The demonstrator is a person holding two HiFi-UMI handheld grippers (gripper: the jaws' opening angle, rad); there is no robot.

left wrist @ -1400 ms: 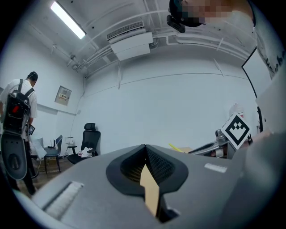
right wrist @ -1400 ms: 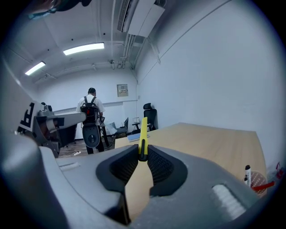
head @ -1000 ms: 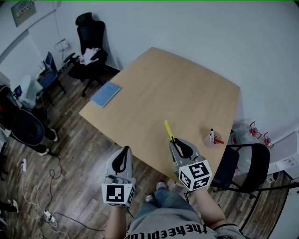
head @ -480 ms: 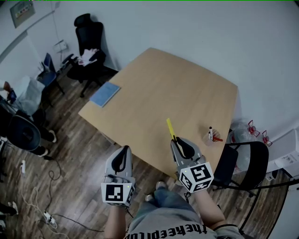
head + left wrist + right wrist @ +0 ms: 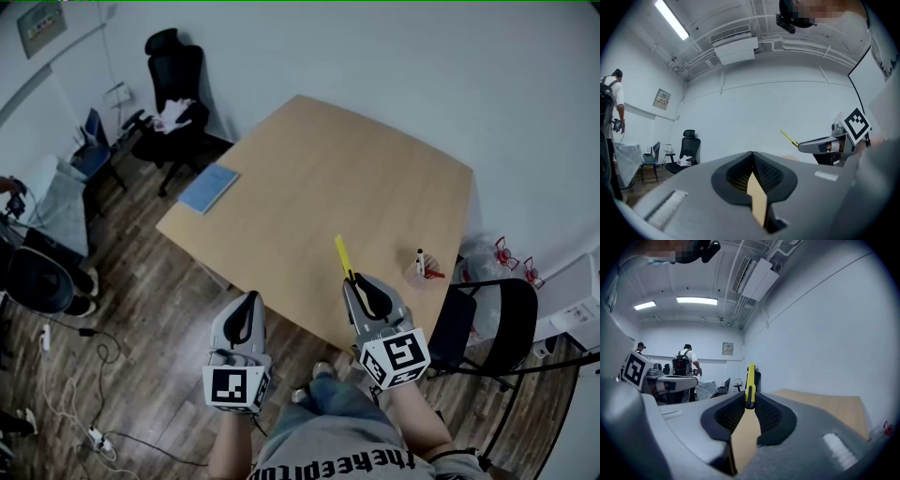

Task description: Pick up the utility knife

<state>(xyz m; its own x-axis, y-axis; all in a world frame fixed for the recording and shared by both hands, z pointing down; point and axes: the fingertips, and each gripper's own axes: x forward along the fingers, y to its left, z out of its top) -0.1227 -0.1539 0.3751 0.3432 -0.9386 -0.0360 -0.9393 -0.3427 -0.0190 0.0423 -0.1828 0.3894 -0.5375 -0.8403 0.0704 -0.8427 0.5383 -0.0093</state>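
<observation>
Where the right gripper (image 5: 352, 281) presses its 2 jaws together, 1 utility knife (image 5: 343, 257) is pinched by its near end. It is a slim, bright yellow bar with a dark strip on the gripped part. It juts forward past the fingertips and is held in the air over the near edge of the table (image 5: 356, 169). In the right gripper view the knife (image 5: 750, 378) stands upright between the black pads (image 5: 765, 414). The left gripper (image 5: 249, 300) is just beside it, its jaws closed together on nothing. Counted: 1 knife, 2 grippers, 1 wooden table, 1 blue booklet (image 5: 211, 188) on its far left corner, 1 small pen holder (image 5: 420, 271) near its right edge, and 2 black chairs (image 5: 178, 80).
</observation>
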